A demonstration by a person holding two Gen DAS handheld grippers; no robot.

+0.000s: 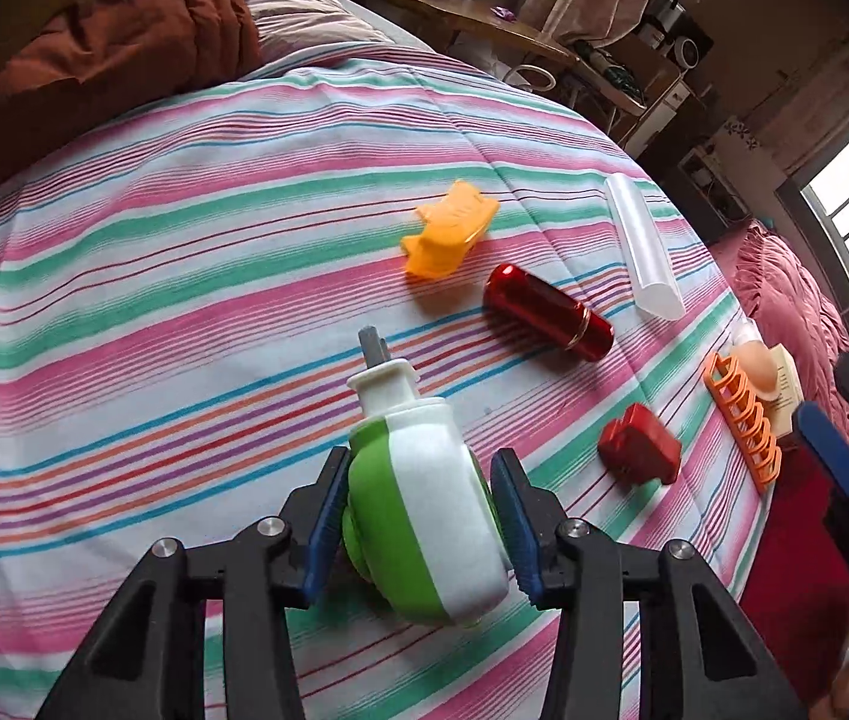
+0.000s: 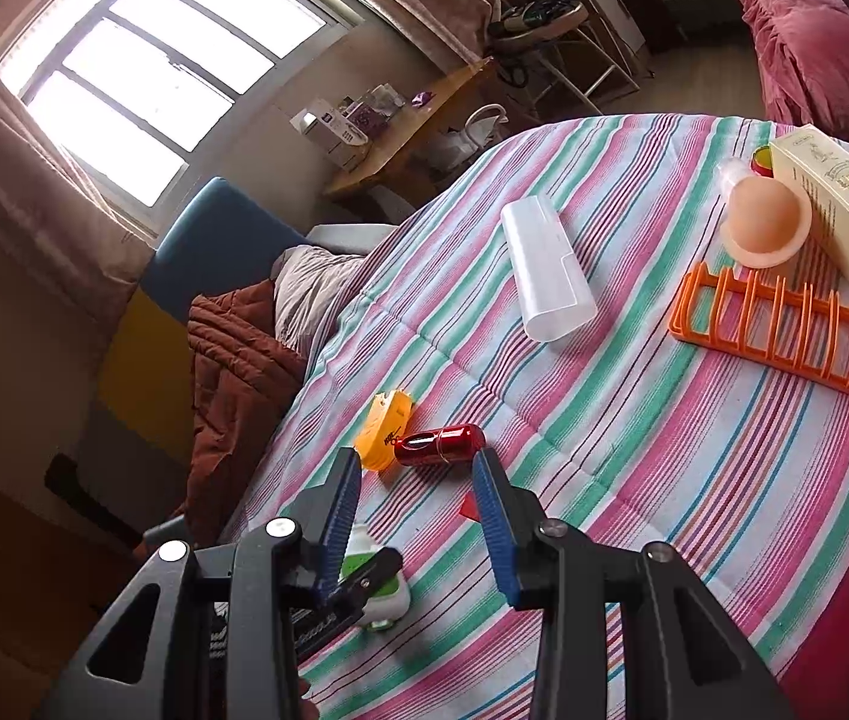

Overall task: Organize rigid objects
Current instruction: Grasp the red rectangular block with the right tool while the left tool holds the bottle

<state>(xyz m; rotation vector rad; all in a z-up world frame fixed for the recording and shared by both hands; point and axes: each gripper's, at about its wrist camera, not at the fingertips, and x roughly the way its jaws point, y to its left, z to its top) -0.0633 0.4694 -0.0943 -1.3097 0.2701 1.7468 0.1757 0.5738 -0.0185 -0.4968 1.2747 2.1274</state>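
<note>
Step in hand: you are taking hold of the green-and-white plug-in unit (image 1: 424, 510), which lies on its side on the striped bedspread (image 1: 184, 276), nozzle end pointing away from you.
Left tool (image 1: 421, 525): jaws around the unit's round body. The left pad touches the green side; the right pad sits just beside the white side, with a sliver of gap showing. Not a firm pinch yet, by my reading.
Right tool (image 2: 418, 516): jaws partly spread, nothing between them, hovering above the bedspread near the red cylinder (image 2: 439, 445).
How to do it well: press both pads flat on the widest part of the body before you lift. The shell is curved and smooth, so a hold too near the end could let it squirt out.
Lift: rise straight up. The bedspread is soft and may drag.
Neighbours: red block (image 1: 640, 450), yellow clip (image 1: 448, 228) and orange rack (image 1: 742, 420) lie well apart from the unit.
</note>
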